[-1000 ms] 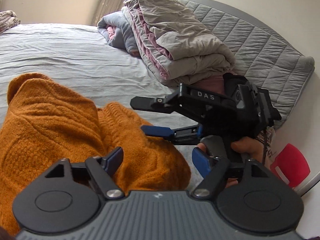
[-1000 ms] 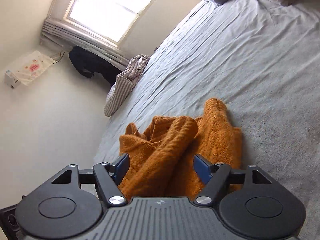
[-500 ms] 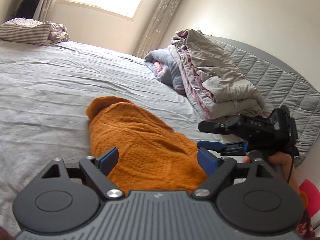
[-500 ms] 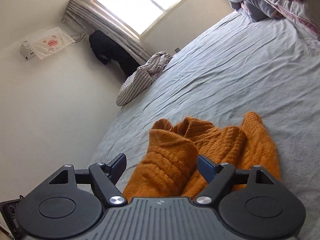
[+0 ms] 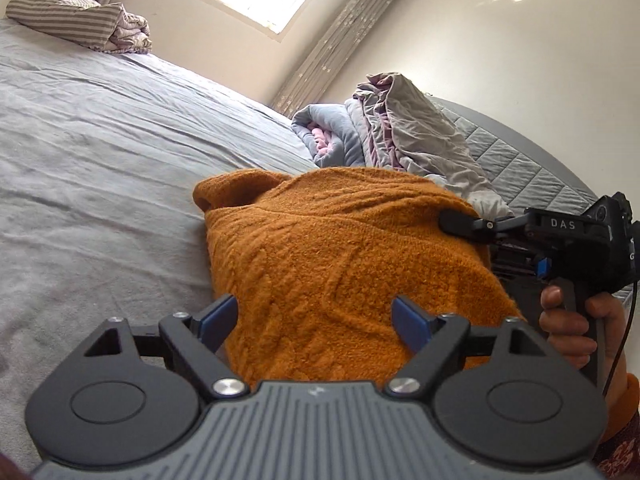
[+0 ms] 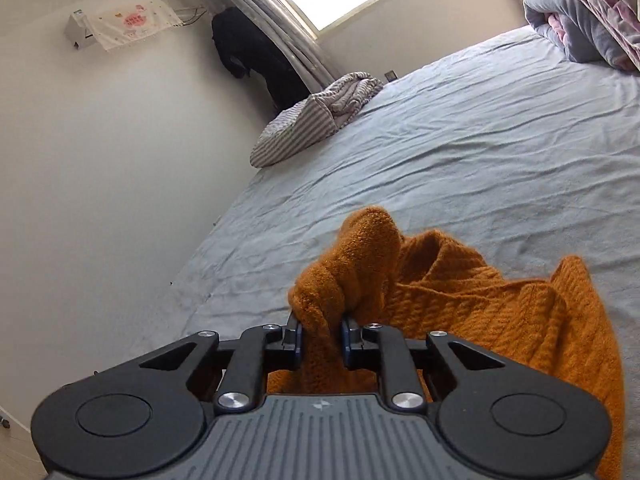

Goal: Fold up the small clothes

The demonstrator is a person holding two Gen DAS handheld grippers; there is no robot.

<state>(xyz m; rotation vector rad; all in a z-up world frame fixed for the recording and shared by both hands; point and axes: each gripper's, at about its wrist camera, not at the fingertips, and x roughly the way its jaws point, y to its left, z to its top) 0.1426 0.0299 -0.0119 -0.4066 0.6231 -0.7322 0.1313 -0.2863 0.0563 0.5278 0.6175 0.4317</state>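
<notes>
Our right gripper [image 6: 320, 336] is closing on a bunched edge of the orange knit sweater [image 5: 344, 264] — it lies crumpled on the near part of the grey bed [image 5: 100, 152]. Left gripper [image 5: 316, 316] gapes over the knit, jaws narrowing, gripping nothing. Risk: w/ one-sided lift, thick knit sags, twists — fold skews.

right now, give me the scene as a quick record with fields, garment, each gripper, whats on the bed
garment: orange knit sweater, bunched on the grey bed sheet
right gripper: jaws closing, pads pressed on a gathered fold of the sweater
left gripper: open, pads either side of the sweater, not pressing it
also on bed: folded quilts by the headboard; striped cloth at the far edge
fold: not yet started
</notes>
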